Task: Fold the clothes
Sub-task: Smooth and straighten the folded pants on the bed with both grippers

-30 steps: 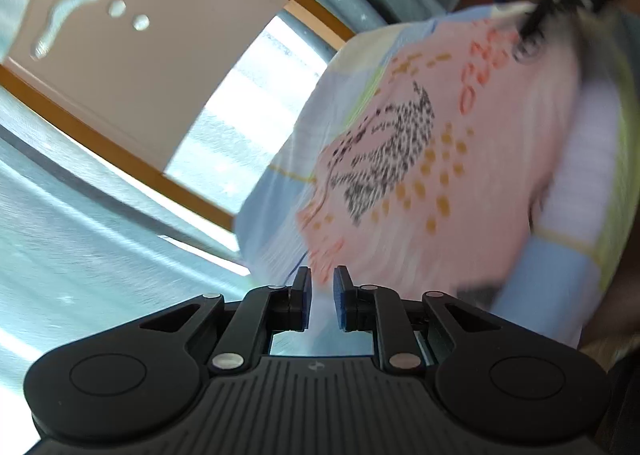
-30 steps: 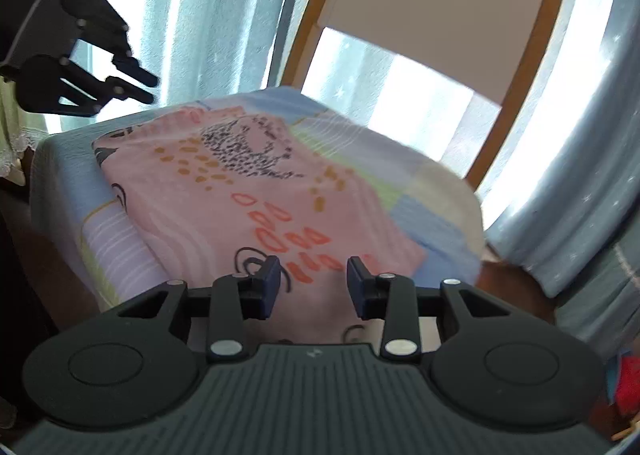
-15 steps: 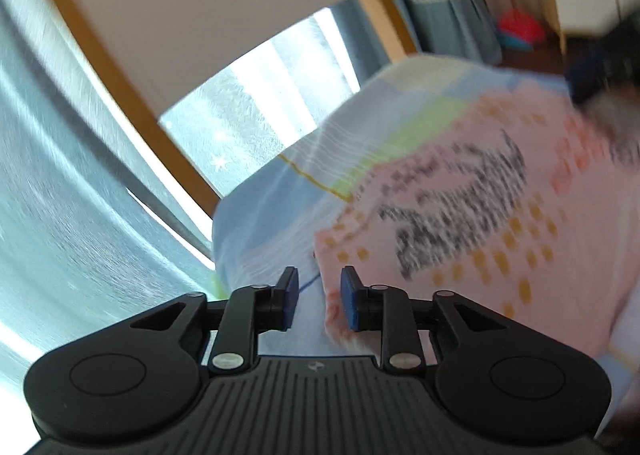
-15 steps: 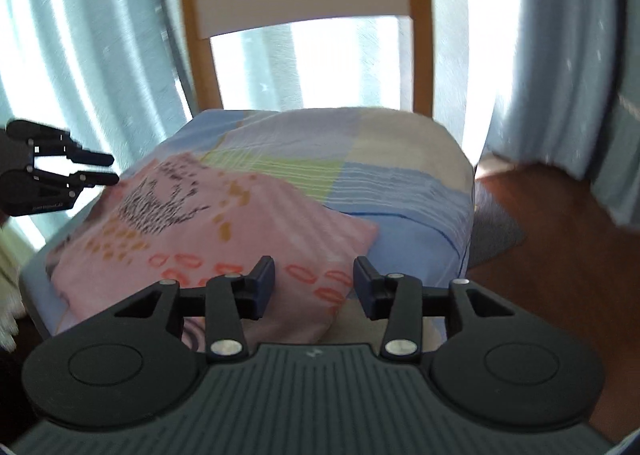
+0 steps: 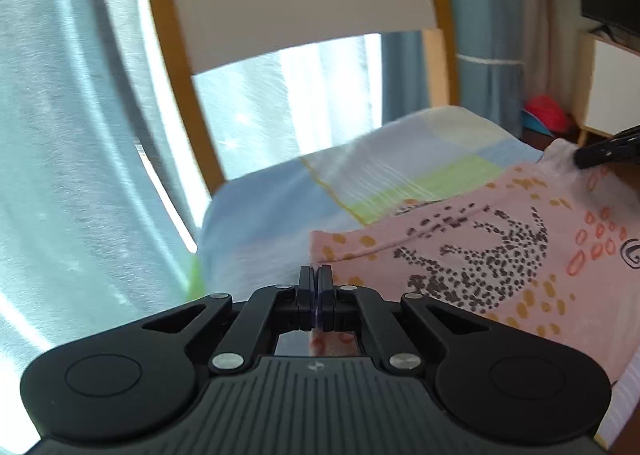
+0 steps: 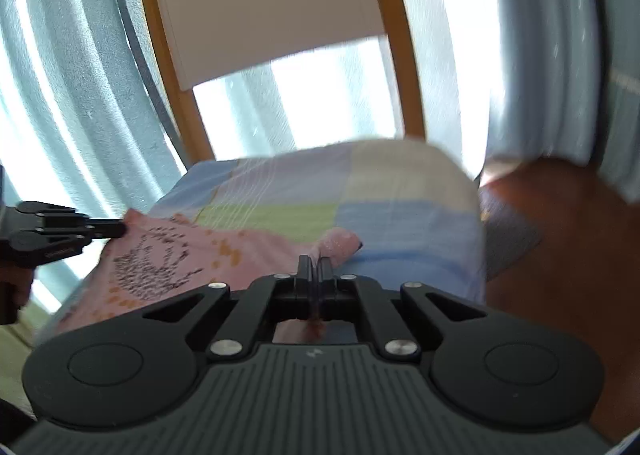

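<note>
Both tools held low and level — left tool [image 5: 315,275] and right tool [image 6: 315,265] each pinch the pink garment [image 5: 480,255].

The left gripper [image 5: 315,273] has its fingers [image 5: 305,287] pressed together on a corner of the pink shirt [image 5: 480,255]. The shirt has black dots and orange spots on it. It lies on a surface [image 5: 272,223] covered with a cloth of blue, green and pale squares. At the far right, the right gripper [image 5: 600,149] pinches another corner of the shirt. Blue curtains [image 5: 60,135] hang behind.
</note>
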Action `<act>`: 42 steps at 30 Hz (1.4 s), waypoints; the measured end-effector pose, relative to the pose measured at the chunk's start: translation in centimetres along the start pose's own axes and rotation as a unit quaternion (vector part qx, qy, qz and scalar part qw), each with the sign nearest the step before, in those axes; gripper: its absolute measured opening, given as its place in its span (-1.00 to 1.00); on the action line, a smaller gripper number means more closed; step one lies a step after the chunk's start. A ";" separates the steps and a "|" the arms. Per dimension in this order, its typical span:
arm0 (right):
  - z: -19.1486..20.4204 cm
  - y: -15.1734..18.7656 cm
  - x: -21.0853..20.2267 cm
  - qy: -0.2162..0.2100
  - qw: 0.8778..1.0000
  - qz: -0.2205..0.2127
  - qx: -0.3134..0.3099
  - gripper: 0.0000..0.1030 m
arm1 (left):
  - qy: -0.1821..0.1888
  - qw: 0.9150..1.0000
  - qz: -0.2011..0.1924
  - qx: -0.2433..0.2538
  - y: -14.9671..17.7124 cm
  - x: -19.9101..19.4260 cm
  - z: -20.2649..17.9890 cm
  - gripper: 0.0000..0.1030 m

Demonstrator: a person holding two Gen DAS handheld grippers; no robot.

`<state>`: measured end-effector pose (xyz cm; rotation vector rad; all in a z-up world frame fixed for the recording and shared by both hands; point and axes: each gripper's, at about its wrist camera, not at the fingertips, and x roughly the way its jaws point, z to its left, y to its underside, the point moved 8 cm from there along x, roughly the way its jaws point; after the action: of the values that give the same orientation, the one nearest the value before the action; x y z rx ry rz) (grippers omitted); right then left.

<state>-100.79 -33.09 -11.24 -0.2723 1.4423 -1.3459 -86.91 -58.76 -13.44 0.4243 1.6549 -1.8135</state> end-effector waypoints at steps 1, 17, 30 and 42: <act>-0.1 0.1 0.4 0.006 1.000 0.003 -0.009 -0.96 | 0.001 1.000 0.012 0.000 0.3 0.4 0.0 -1.00; 4.1 -0.1 0.0 -0.026 0.997 0.006 -0.074 -0.37 | 0.041 0.999 -0.026 0.009 -3.0 -1.6 -2.1 -0.69; 6.1 -0.2 6.3 -0.037 0.992 0.045 -0.115 -0.69 | 0.046 0.998 -0.010 0.035 -2.8 2.8 -4.7 -0.83; 2.1 -1.0 5.6 -0.004 0.996 0.046 -0.077 -0.47 | 0.019 0.999 0.000 0.047 -2.4 1.7 -4.0 -0.87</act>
<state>-101.70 -38.86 -12.91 -0.3078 1.5363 -1.1598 -90.45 -55.24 -13.33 0.5032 1.5996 -1.8993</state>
